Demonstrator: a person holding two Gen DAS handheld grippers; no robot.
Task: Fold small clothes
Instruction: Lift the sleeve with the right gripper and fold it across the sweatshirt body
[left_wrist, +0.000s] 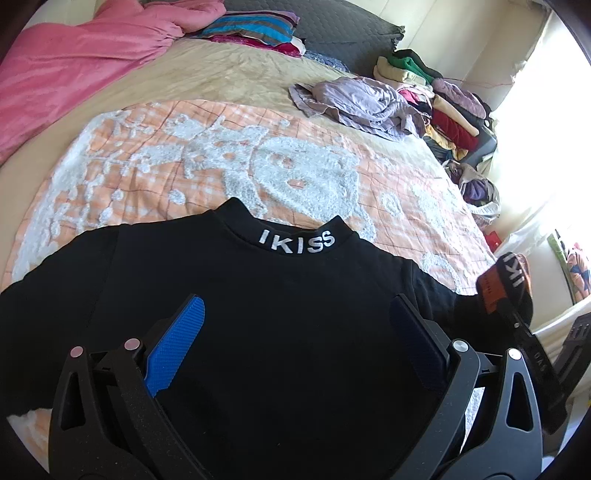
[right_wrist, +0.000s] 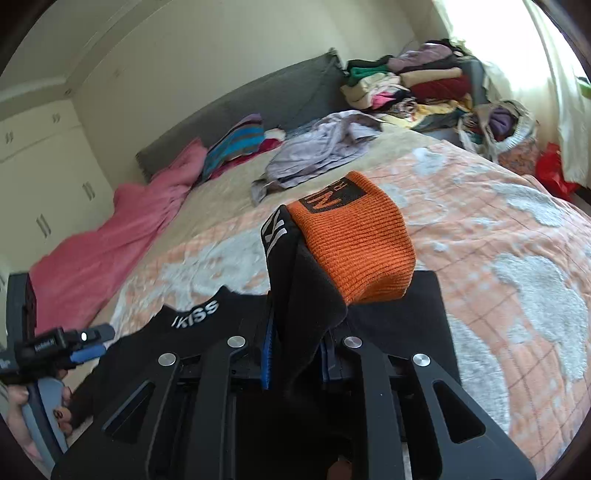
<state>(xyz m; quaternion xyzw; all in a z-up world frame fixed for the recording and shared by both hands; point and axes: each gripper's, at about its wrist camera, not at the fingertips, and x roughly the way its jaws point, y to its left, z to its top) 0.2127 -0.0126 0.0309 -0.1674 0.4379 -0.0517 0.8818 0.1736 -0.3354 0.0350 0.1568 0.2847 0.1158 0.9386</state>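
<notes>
A black top with "IKISS" on its collar lies flat on the orange-and-white quilt. My left gripper is open, its blue pads spread wide just above the top's chest. My right gripper is shut on the top's sleeve, which ends in an orange ribbed cuff, and holds it lifted above the top's right side. The cuff and the right gripper also show at the right edge of the left wrist view. The left gripper shows at the far left of the right wrist view.
A crumpled lilac garment lies further up the bed. A pile of mixed clothes sits at the bed's far right edge. A pink blanket and striped pillows lie by the grey headboard. A bright window is on the right.
</notes>
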